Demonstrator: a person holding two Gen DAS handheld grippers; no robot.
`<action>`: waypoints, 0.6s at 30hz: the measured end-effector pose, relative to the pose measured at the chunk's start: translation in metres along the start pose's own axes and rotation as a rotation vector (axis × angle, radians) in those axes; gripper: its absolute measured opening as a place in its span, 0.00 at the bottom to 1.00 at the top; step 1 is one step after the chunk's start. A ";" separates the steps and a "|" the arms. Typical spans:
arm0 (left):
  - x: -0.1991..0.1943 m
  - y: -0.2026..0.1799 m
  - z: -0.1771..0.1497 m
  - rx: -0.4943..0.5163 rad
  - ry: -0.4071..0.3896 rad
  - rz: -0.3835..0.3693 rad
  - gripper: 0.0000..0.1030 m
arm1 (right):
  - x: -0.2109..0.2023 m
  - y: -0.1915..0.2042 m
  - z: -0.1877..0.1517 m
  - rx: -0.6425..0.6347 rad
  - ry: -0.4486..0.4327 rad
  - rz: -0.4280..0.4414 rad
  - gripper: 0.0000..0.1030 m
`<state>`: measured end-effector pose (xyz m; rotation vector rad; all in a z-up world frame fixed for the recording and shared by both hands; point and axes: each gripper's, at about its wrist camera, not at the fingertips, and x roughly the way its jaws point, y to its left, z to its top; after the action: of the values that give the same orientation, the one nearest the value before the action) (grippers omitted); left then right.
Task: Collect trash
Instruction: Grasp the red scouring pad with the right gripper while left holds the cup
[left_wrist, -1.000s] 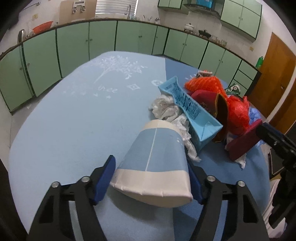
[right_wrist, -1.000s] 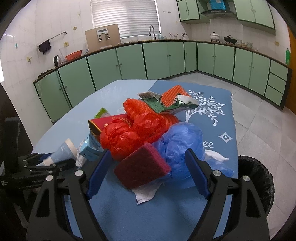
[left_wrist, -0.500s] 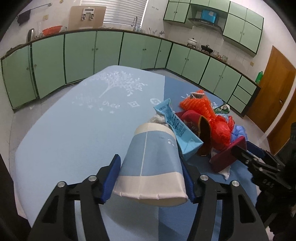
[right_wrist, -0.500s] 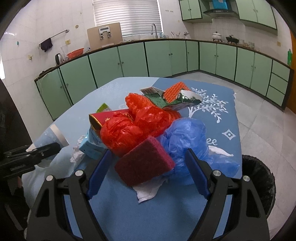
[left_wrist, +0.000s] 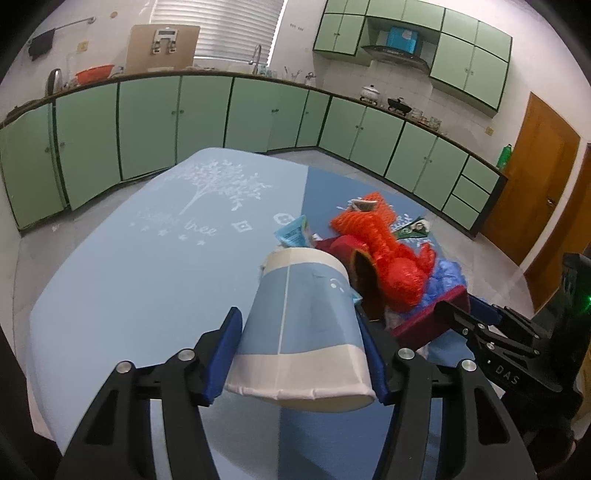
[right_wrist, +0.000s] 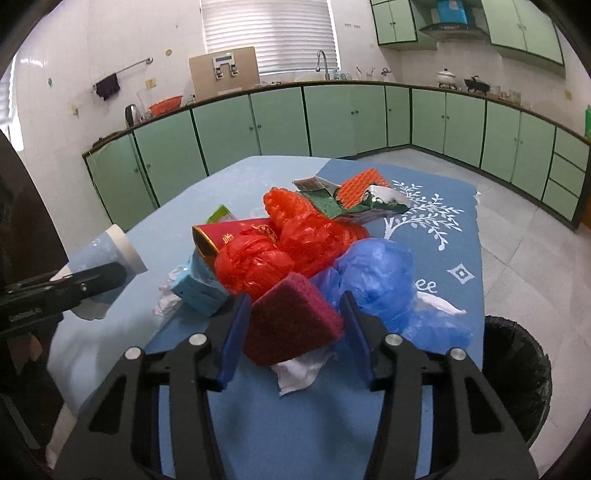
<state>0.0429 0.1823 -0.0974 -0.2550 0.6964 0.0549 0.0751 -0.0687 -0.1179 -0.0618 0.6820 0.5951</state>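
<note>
- Table (right_wrist: 424, 435) carries the trash pile; red bags (right_wrist: 280, 247) at centre, blue bag (right_wrist: 376, 280) at their 4 o'clock.
- Bin (right_wrist: 517, 373), black-lined, at the table's 4 o'clock; contents hidden.
- Left gripper (left_wrist: 304, 360) clamps the paper cup (left_wrist: 303, 325), raised above the table.
- Right gripper (right_wrist: 293, 338) squeezes the maroon sponge (right_wrist: 291, 325).

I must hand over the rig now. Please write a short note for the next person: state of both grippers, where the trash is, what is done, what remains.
Left gripper: shut on the blue-and-white paper cup, held above the blue tablecloth.
Right gripper: fingers on both sides of the dark red scouring sponge; firm grip not certain.
Pile on table: red plastic bags, blue plastic bag, light blue carton, white tissue.
Black-lined bin stands on the floor beside the table.
Done: cup picked up. Left: everything into the bin.
</note>
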 end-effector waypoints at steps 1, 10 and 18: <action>-0.002 -0.002 0.000 0.004 -0.003 -0.003 0.57 | -0.005 -0.001 0.000 -0.001 -0.006 0.007 0.46; -0.008 -0.042 0.009 0.071 -0.031 -0.068 0.57 | -0.048 -0.020 0.005 0.030 -0.085 0.001 0.43; 0.006 -0.100 0.017 0.149 -0.035 -0.163 0.57 | -0.062 -0.076 -0.002 0.122 -0.056 -0.041 0.23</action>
<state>0.0713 0.0899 -0.0674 -0.1663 0.6396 -0.1470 0.0761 -0.1629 -0.0924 0.0539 0.6597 0.5126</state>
